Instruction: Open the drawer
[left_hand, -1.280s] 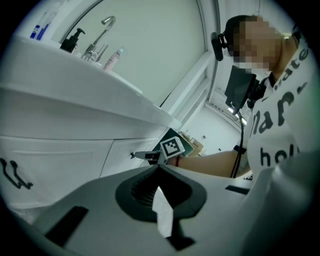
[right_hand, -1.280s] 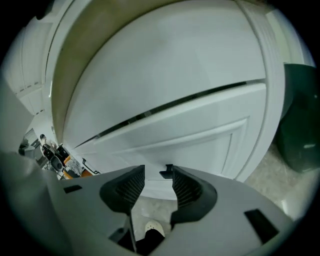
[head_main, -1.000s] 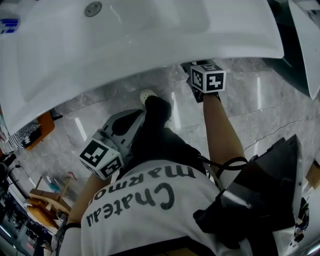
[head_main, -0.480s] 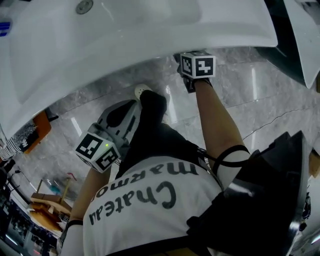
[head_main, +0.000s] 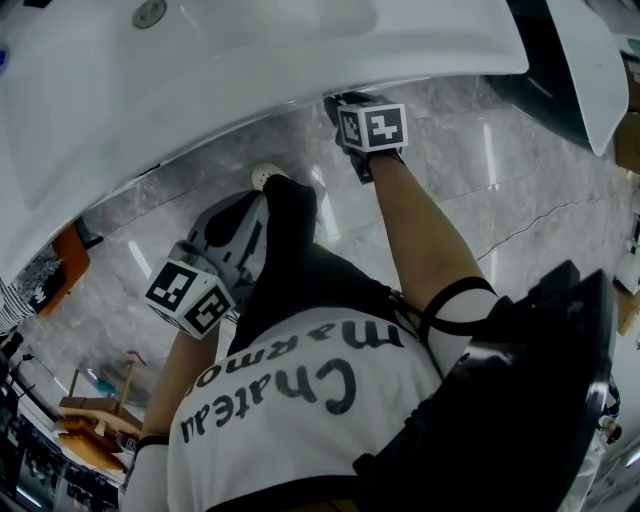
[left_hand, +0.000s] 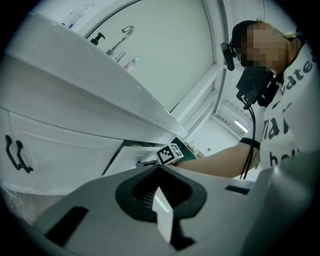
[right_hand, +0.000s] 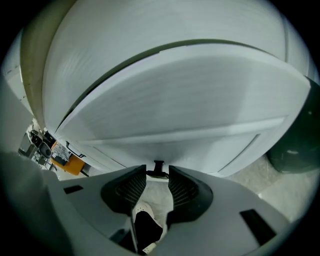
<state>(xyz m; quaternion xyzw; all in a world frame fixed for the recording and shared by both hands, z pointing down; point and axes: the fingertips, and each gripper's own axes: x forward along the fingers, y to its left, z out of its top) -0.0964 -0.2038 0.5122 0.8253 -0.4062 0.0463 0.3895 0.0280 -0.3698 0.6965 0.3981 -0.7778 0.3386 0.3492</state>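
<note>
The white drawer front (right_hand: 190, 100) fills the right gripper view, under the sink's rim. Its small dark handle (right_hand: 158, 167) sits between the tips of my right gripper (right_hand: 158, 172). The jaws have just been closing and now rest on the handle's two ends. In the head view my right gripper (head_main: 345, 105) reaches under the rim, so its tips are hidden there. My left gripper (head_main: 240, 225) hangs low beside the person's leg, away from the drawer. My left gripper (left_hand: 160, 170) is shut with nothing between its jaws.
The white sink basin (head_main: 250, 60) overhangs the drawer. A cabinet door with a black handle (left_hand: 15, 155) stands to the drawer's left. The grey marble floor (head_main: 480, 200) lies below, with the person's shoe (head_main: 265, 178), an orange box (head_main: 70, 255) and a dark bin (right_hand: 295, 155).
The head view has drifted, so everything sits further left and higher in the picture. Both grippers keep their places relative to the sink and the leg.
</note>
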